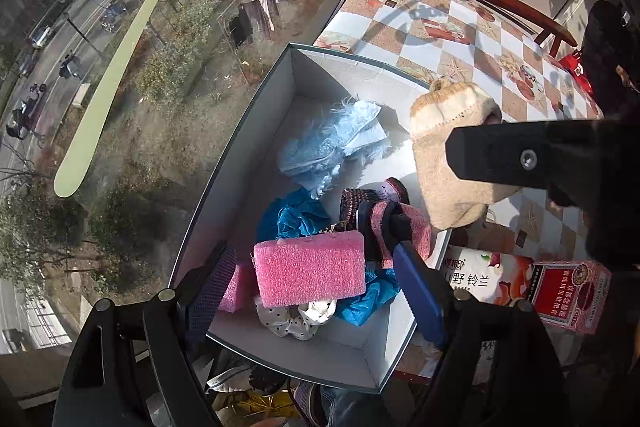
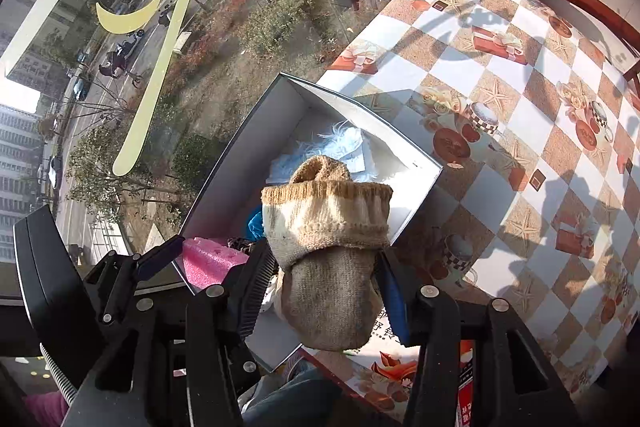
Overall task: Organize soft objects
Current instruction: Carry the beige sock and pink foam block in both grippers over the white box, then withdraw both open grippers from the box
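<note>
A fluffy pale-blue fabric [image 1: 336, 143] lies at twelve o'clock inside the white cardboard box [image 1: 240, 163]. Left gripper [image 1: 316, 291], fingers released, flanks a porous pink foam block [image 1: 310, 273]. Right gripper [image 2: 324, 291] stands released around a beige knitted sock [image 2: 328, 251].

Matt white card box [image 1: 276, 131] with smooth walls; coarse, porous pink foam sponge [image 1: 310, 273]; ribbed, fuzzy beige knit sock [image 2: 328, 251]; fluffy pale blue fabric [image 1: 332, 143]; crinkled blue cloth [image 1: 292, 217]; glossy checked tablecloth [image 2: 500, 75]; matt black plastic gripper fingers [image 2: 252, 291]
</note>
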`<state>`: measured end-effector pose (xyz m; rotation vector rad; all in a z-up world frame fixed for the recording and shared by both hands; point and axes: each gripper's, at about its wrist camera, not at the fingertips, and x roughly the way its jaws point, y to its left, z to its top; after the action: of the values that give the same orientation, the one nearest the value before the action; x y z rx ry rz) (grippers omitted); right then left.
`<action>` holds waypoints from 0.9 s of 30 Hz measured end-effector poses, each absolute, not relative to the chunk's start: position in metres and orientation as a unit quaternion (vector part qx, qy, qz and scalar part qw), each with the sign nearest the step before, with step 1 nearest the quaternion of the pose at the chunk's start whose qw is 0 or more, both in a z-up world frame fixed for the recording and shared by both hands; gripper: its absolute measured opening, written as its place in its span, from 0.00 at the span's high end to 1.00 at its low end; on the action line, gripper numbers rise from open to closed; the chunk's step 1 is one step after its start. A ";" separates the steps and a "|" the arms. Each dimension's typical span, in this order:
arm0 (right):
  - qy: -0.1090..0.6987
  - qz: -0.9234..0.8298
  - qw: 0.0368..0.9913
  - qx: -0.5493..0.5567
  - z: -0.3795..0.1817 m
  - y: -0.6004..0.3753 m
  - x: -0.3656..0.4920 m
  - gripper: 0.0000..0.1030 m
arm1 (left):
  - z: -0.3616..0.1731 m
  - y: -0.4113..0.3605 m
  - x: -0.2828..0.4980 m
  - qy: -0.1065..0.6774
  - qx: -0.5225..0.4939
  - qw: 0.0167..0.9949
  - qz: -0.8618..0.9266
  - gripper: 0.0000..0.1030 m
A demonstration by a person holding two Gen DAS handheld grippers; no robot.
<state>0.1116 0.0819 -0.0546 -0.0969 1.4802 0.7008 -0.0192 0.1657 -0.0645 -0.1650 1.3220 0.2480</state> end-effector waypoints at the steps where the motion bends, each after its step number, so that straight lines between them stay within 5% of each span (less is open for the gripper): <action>1: 0.660 0.314 0.681 -0.044 -0.055 0.084 0.111 0.00 | -0.066 0.171 -0.022 0.609 -0.085 0.780 0.115 0.18; 27: 0.677 0.300 0.666 -0.089 -0.045 0.104 0.085 0.00 | -0.072 0.198 -0.055 0.614 -0.123 0.765 0.151 0.18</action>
<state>0.0851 0.1038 -0.0451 -0.2000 1.5291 0.6776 -0.0549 0.1976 -0.0718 -0.2665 1.3354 0.3271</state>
